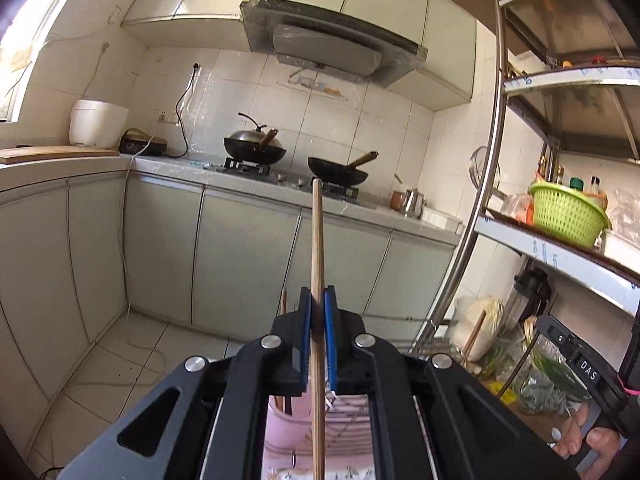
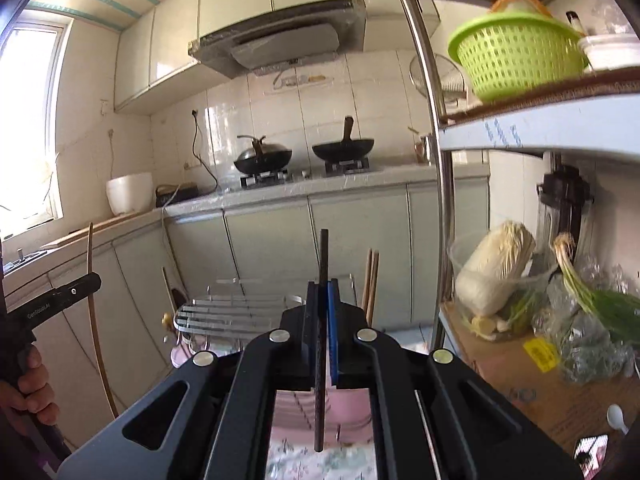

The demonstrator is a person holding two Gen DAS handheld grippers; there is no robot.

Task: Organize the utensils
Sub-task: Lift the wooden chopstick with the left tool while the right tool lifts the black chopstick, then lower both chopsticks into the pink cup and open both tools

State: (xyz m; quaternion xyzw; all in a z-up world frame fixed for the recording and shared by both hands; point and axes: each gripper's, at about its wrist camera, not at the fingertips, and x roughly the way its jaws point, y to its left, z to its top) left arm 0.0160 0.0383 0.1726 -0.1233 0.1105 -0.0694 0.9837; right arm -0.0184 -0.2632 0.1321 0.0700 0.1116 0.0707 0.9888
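Observation:
My left gripper (image 1: pixel 319 300) is shut on a light wooden chopstick (image 1: pixel 316 240), which stands nearly upright between the blue pads and pokes well above them. My right gripper (image 2: pixel 323 294) is shut on a dark, black chopstick (image 2: pixel 322 264), also upright. Both grippers are held up in the air, pointing about level toward the kitchen counter. Below them sits a pink dish rack (image 2: pixel 288 404) with metal bars (image 2: pixel 232 312), and two more wooden chopsticks (image 2: pixel 372 280) stand in it. The left gripper with its chopstick (image 2: pixel 93 280) shows at the left edge of the right wrist view.
A steel shelf unit (image 2: pixel 436 160) stands close on the right with a green basket (image 2: pixel 516 60), a cabbage (image 2: pixel 496 268) and green onions (image 2: pixel 600 304). Across the floor a counter (image 1: pixel 256 184) carries two woks (image 1: pixel 338 170), a white rice cooker (image 1: pixel 98 122) and a cutting board (image 1: pixel 52 152).

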